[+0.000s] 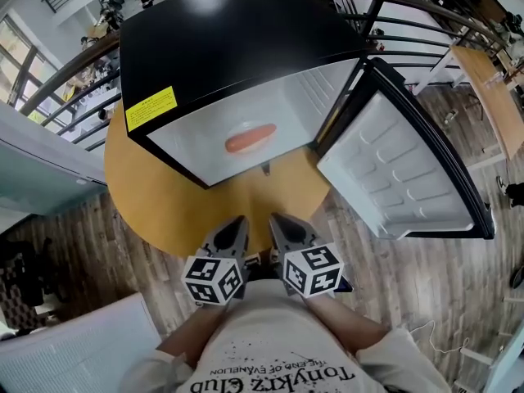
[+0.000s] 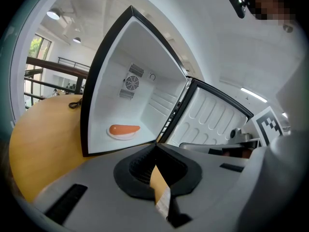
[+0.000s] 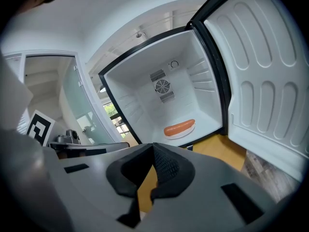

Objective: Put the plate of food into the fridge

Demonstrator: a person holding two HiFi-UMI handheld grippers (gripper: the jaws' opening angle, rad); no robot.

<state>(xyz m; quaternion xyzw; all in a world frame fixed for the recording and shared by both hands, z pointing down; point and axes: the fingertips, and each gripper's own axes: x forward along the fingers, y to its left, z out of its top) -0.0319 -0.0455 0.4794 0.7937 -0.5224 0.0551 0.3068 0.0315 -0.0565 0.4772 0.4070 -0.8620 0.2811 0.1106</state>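
**Fridge:** the small black fridge with a white lining (image 1: 237,31) stands on the round tan wooden table (image 1: 160,195), straight ahead of you, cavity facing you.

**Task's thing:** the white round plate (image 2: 120,136) carrying one orange-red sausage (image 1: 250,140) already sits on the fridge floor, near the middle and towards the front lip. The sausage's long axis runs left to right across the opening, square to your line of reach. Nothing touches it.

**Door:** the black-edged fridge door with a ribbed white inner panel (image 1: 401,170) hangs wide open on your right, its free edge swung out over the wooden floor and well apart from the cabinet.

**Left gripper** (image 1: 236,226)**:** you hold it near your body at the table's near edge. Its jaws are closed tip to tip and grip nothing; only table shows through the hollow behind the tips.

**Right gripper** (image 1: 282,223)**:** it sits just beside the left one, jaws likewise pressed together and empty.

**Relation that matters:** the plate lies dead ahead of both jaw pairs and far from them, so neither needs it. What looks left is shutting the door. The door lies to the right and ahead, so your right gripper is the nearer one. You would likely push the panel's outer face leftwards and away from you.
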